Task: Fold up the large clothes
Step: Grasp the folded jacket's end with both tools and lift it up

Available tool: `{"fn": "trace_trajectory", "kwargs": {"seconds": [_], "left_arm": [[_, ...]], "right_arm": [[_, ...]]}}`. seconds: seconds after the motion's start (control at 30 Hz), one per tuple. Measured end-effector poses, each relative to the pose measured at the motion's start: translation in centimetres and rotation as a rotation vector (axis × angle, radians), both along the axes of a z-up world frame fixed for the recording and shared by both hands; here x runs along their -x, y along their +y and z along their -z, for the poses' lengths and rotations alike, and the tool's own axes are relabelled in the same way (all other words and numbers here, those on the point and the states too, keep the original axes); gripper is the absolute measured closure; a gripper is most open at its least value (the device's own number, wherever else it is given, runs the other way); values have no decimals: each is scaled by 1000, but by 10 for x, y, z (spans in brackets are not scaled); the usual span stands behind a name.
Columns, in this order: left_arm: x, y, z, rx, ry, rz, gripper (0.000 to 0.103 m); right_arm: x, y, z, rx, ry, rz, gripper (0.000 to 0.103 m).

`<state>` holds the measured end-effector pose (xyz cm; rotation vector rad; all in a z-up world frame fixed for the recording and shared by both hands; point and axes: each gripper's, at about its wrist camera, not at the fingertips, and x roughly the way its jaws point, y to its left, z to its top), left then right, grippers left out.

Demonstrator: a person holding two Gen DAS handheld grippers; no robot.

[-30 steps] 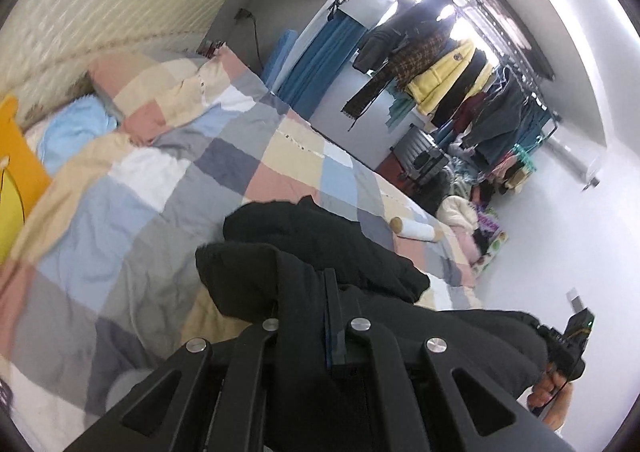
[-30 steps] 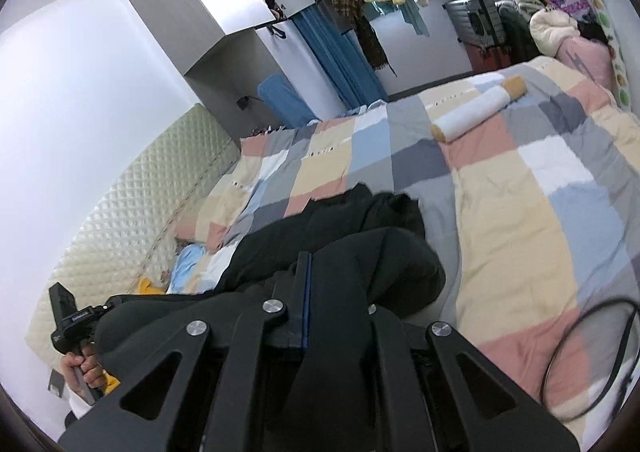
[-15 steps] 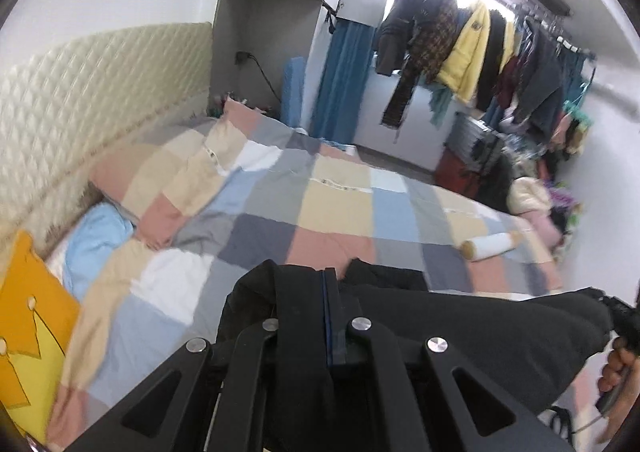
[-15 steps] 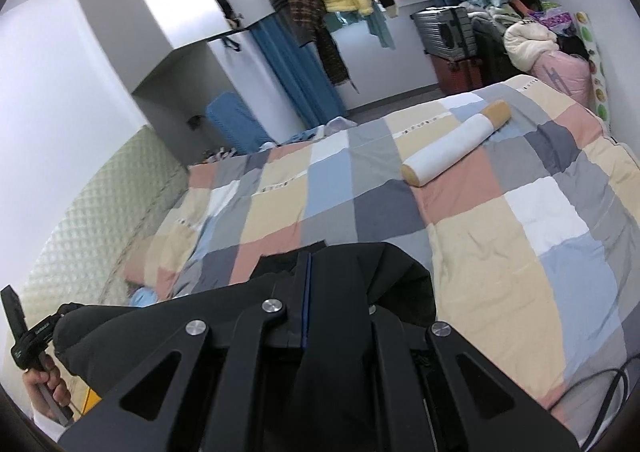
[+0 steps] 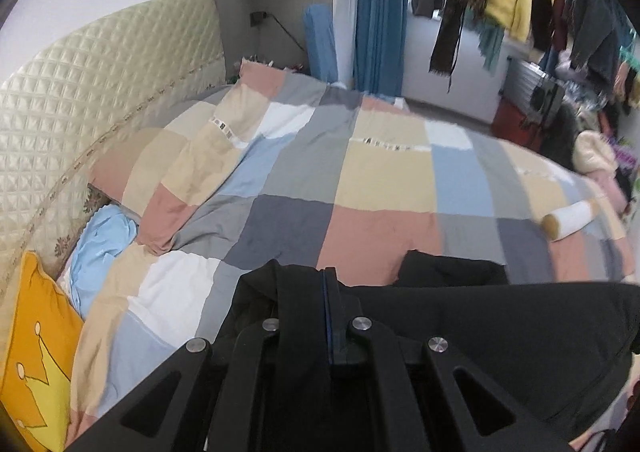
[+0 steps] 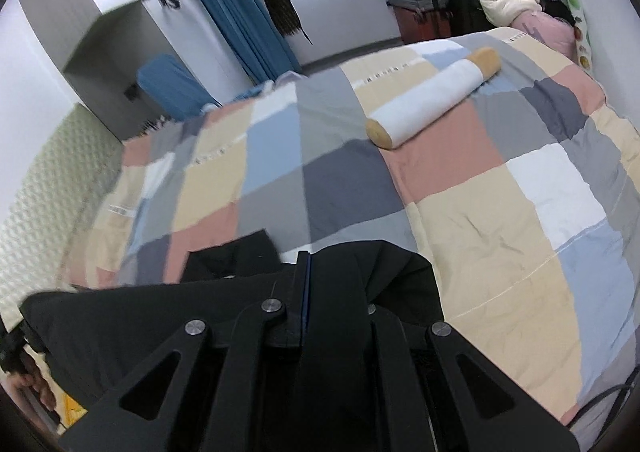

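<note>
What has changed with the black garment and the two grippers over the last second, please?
Both grippers lifted the black garment up off the checkered quilt, stretching it between them, so less of it lies on the bed. Left gripper and right gripper stay clamped; the bolster has not moved.

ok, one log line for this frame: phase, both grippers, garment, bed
phase: mid-fold carry | left gripper: shut on black garment | right gripper: shut on black garment | garment: stretched between grippers over checked quilt | bolster pillow: apart
</note>
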<state>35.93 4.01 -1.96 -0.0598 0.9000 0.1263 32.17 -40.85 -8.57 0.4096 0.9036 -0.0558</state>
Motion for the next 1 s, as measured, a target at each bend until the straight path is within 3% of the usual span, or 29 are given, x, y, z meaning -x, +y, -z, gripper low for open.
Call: {"fn": "trace_trajectory", "kwargs": {"seconds": [0.33,0.47,0.67,0.8,1.0], "left_arm": [[-72,-16,76,-37,102,-37,96],[-86,-25,102,-57,129,-40,96],[-88,-25,103,-34,138,-14,96],[-72,-10,97,73,130,17,94],[-31,35,75,390,74,46,76]], "right_arm": [[-54,17,61,149,83,-47,96],[-66,19,85,129,109,-52,96],[-63,12,97,48,101,-12,96],[-43,5,84,-33,52,26,91],[-13,0,66,-83,3,-4,77]]}}
